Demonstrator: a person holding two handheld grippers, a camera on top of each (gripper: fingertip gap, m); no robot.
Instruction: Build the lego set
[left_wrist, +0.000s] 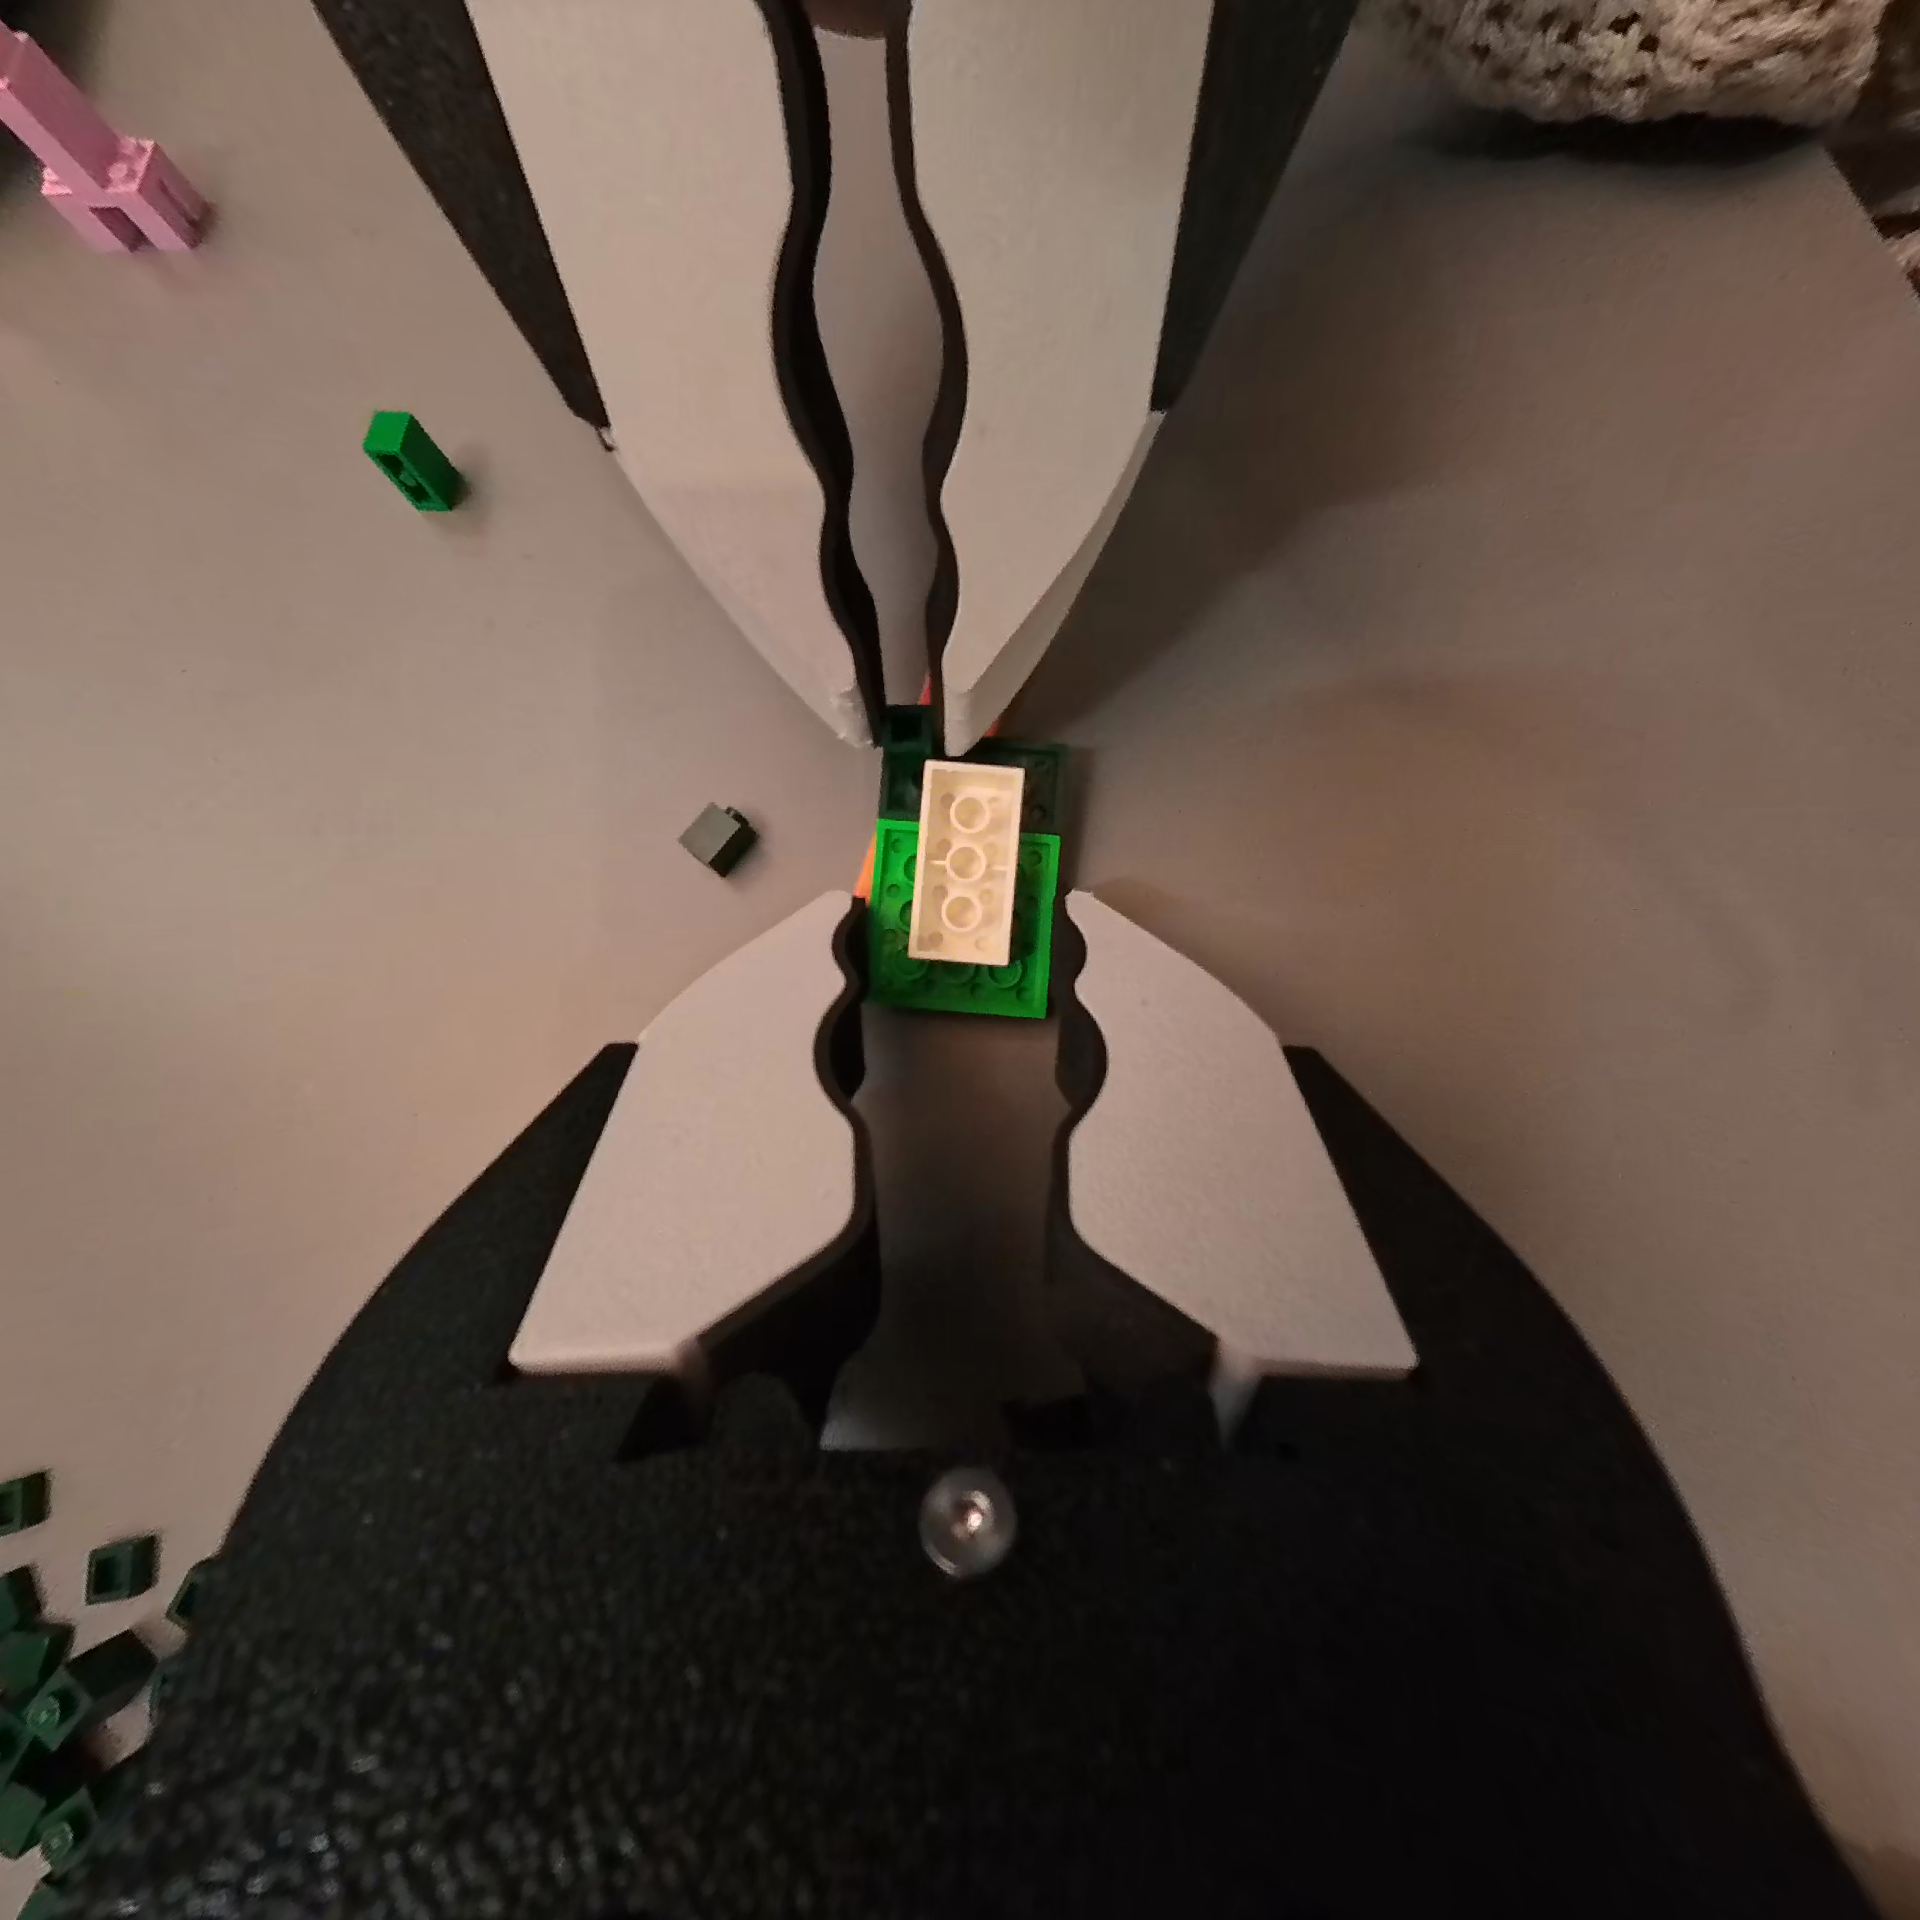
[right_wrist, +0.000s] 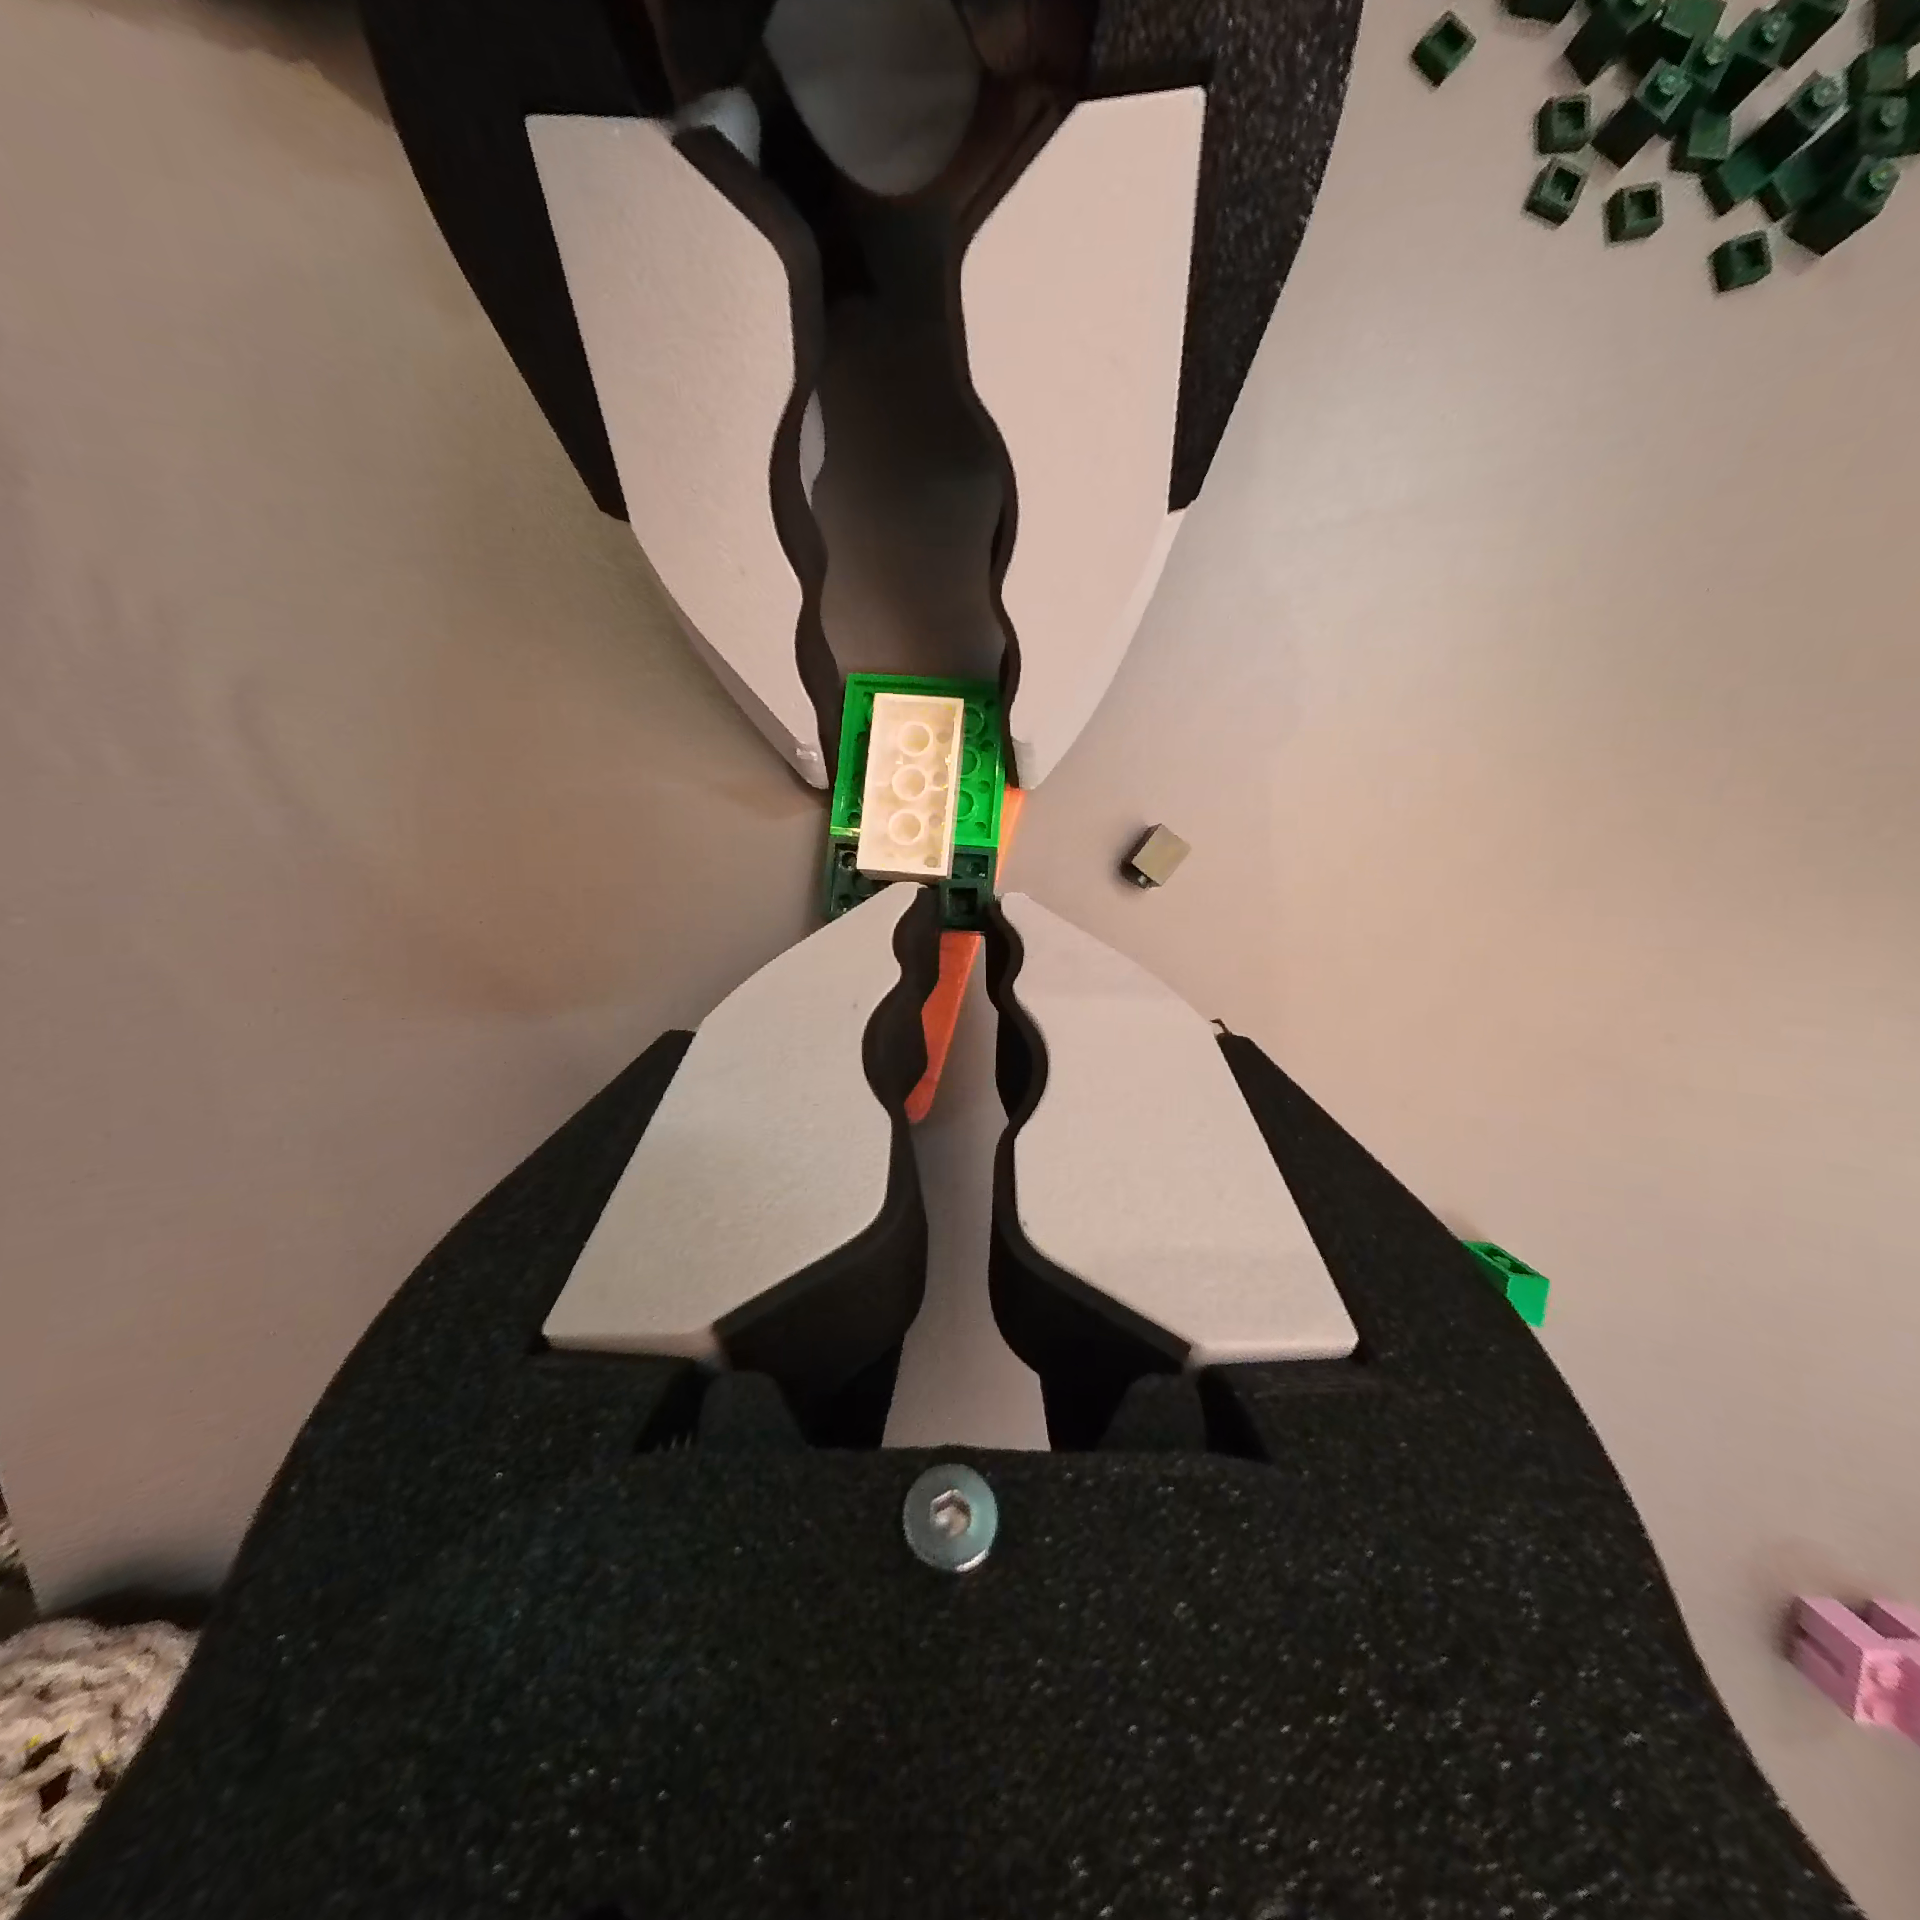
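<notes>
The table (left_wrist: 312, 935) carries a heap of dark green bricks (right_wrist: 1714, 114) at one edge. At its middle sits the small build (left_wrist: 961, 914), underside up. The left gripper (left_wrist: 961, 925) brackets the bright green plate (left_wrist: 894, 935), fingers moderately apart and closed on it. The right gripper (right_wrist: 951, 909) is nearly closed, pinching a dark green brick (right_wrist: 961, 899) over an orange piece (right_wrist: 940, 1029). The white brick (left_wrist: 966, 857) (studs hidden) could pop loose if the two grips twist against each other.

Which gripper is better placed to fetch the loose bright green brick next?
Probably the right gripper: the loose green brick lies beside it, while the left gripper is farther off and clamps the green plate steadying the build. The right must first release its dark green piece.
</notes>
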